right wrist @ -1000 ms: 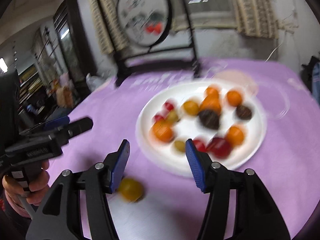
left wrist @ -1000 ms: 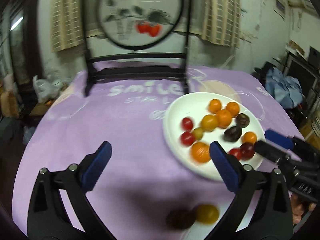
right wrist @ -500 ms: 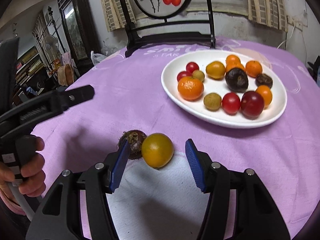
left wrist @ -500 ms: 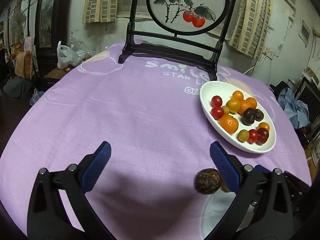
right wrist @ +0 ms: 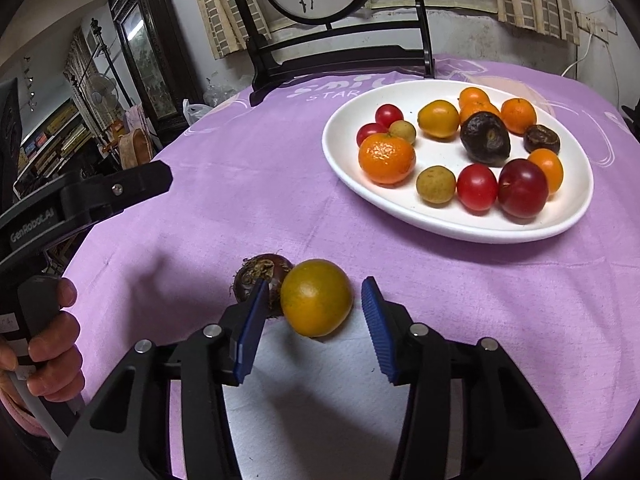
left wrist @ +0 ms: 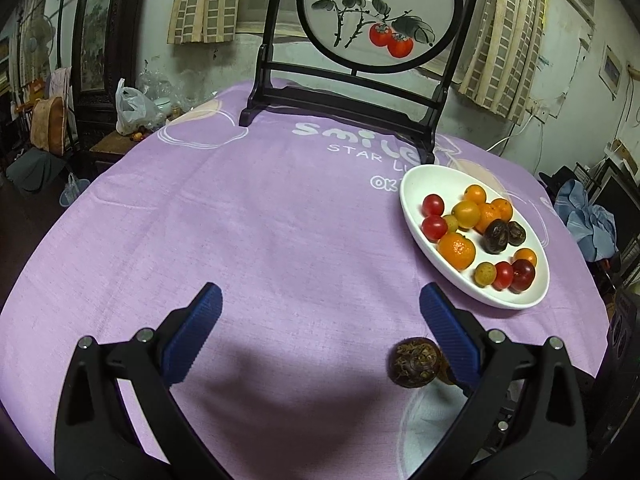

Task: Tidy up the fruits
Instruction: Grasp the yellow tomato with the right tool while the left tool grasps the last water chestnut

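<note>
While our left gripper (left wrist: 320, 330) hangs with jaws apart, our right gripper (right wrist: 314, 322) brackets the yellow fruit (right wrist: 316, 298), jaws apart, unclamped.

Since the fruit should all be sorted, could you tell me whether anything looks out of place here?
Yes: two fruits lie off the white plate, on the purple tablecloth. A yellow-orange citrus fruit sits between the open right claw's fingers, ungripped, with a dark brown husky fruit against it.
</note>
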Action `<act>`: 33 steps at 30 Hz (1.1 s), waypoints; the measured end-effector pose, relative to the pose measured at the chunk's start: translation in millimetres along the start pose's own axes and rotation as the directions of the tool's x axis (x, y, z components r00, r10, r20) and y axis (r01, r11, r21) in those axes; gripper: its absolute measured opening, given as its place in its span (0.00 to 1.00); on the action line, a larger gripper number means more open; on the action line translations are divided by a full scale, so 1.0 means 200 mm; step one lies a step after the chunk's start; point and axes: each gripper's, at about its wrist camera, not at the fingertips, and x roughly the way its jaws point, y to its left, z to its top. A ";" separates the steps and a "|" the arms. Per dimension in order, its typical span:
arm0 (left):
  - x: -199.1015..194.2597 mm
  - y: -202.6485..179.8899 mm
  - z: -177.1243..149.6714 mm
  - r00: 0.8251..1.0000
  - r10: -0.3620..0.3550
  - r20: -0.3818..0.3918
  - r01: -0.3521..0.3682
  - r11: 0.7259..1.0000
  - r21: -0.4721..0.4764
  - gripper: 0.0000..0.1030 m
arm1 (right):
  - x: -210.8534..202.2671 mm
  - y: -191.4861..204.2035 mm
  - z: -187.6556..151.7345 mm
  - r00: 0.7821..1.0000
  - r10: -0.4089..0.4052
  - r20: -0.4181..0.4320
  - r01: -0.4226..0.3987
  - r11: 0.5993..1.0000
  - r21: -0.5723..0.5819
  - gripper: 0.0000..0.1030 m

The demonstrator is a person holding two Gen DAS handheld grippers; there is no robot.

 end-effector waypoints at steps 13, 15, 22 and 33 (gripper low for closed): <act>0.00 0.00 0.00 1.000 -0.003 -0.001 0.003 1.000 0.001 0.98 | 0.02 -0.01 -0.01 1.000 0.016 -0.018 -0.016 1.000 0.020 0.37; 0.00 0.00 0.00 1.000 -0.003 0.001 0.003 1.000 0.000 0.98 | 0.01 -0.02 -0.01 1.000 0.014 -0.019 -0.014 1.000 0.028 0.37; 0.03 0.00 0.00 0.999 -0.015 -0.046 0.017 0.999 0.031 0.98 | -0.17 -0.10 0.04 0.996 0.033 0.078 -0.041 0.994 0.102 0.37; 0.07 -0.35 -0.21 0.988 -0.086 -0.132 0.132 0.911 0.390 0.86 | -0.26 -0.22 0.06 0.994 -0.003 0.114 -0.017 0.984 0.177 0.37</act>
